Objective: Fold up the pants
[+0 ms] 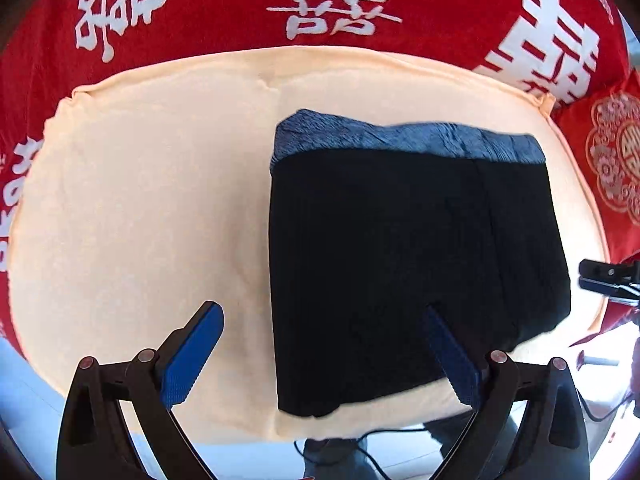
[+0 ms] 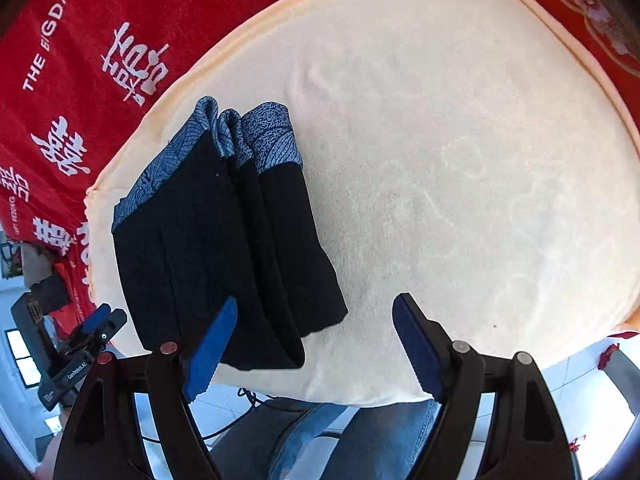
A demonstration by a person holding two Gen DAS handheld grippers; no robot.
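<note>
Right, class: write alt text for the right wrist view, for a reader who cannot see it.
Folded black pants with a blue patterned waistband lie on a cream cushion, over a red cloth with white characters. The right tool is open in the foreground, gripping nothing; the left tool shows at the left edge.

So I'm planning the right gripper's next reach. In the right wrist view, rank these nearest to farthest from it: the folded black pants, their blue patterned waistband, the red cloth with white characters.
1. Folded black pants: near end just left of the right gripper.
2. Blue patterned waistband: the pants' far end, upper left.
3. Red cloth with white characters: beyond the cream cushion, far left.
</note>
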